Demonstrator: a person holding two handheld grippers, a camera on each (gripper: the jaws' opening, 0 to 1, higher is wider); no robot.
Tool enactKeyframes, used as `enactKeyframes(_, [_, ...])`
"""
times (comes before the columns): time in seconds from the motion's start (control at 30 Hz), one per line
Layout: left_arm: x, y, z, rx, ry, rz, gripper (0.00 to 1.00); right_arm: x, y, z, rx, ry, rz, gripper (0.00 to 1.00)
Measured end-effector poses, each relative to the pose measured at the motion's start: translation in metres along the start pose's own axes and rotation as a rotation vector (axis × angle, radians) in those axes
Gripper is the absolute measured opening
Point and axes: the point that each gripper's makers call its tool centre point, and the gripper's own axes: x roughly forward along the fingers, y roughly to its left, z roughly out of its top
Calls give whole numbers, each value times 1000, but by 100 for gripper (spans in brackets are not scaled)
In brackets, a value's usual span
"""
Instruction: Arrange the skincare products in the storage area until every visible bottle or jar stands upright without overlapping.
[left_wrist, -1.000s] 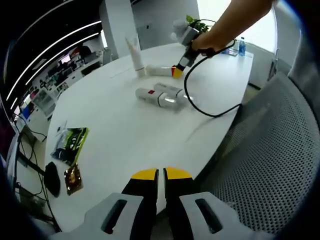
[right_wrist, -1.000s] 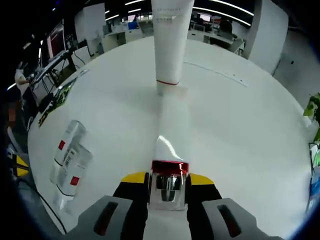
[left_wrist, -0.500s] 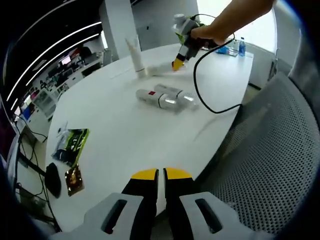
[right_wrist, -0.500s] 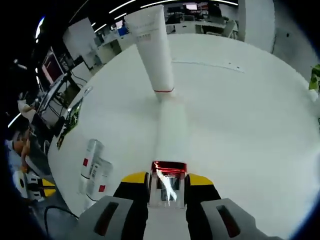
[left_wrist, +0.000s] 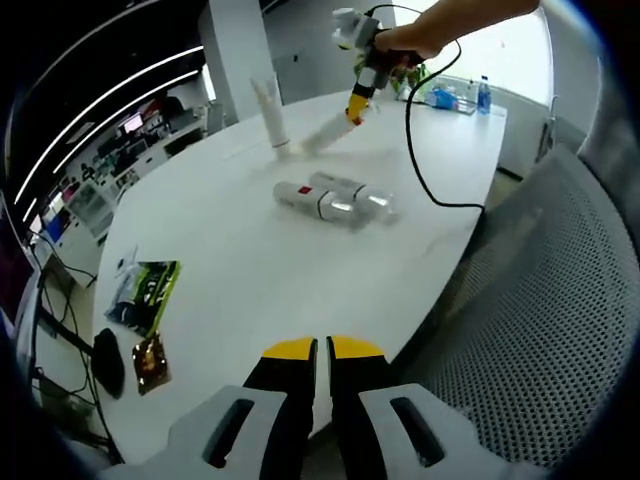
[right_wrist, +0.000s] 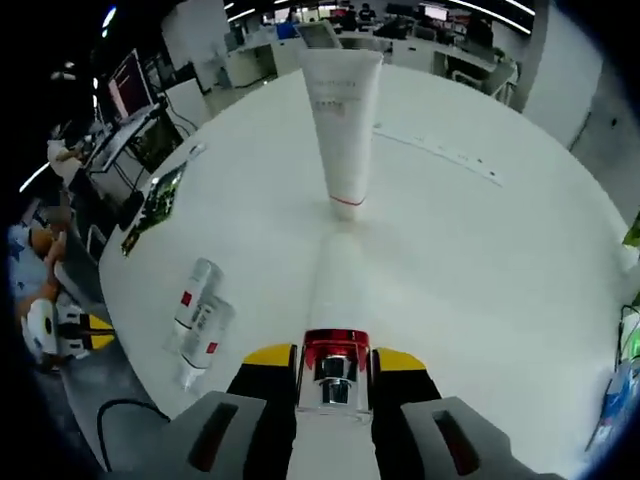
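White tube (right_wrist: 335, 290) is pinched at its red cap by the right gripper (right_wrist: 336, 362), just short of the upright tube (right_wrist: 342, 120). Two bottles (left_wrist: 335, 197) lie nearer me than that upright tube; left gripper (left_wrist: 322, 350) is pressed together, holding nothing.

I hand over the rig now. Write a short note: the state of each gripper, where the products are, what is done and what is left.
Left gripper: jaws shut, empty, near the table edge.
Right gripper: shut on the red-capped bottle, tilted above the table.
Done: the white tube stands upright.
Left: stand the held bottle; two clear bottles lie side by side, touching; stand them apart.
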Motion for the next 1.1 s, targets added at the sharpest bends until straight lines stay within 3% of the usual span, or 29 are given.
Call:
enactKeyframes(0.1, [0,0,1,1,-3,2,0,-3,9,-5,59,14,44,20])
enactKeyframes(0.27, [-1,0,1,4,-5,4,0,-9,15,-12,47,56,58,20])
enactKeyframes(0.4, [0,0,1,5,0,3,0,-17,18,-12,-74,106,31,20])
enactKeyframes(0.63, [0,1,1,8,-2,5,0,-25,27,-4,-166,177,41,20])
enactKeyframes(0.8, [0,1,1,6,-2,8,0,-29,29,3,-274,275,35,20])
enactKeyframes(1.1, [-1,4,1,1,-5,18,0,-23,34,22,-394,438,39,20])
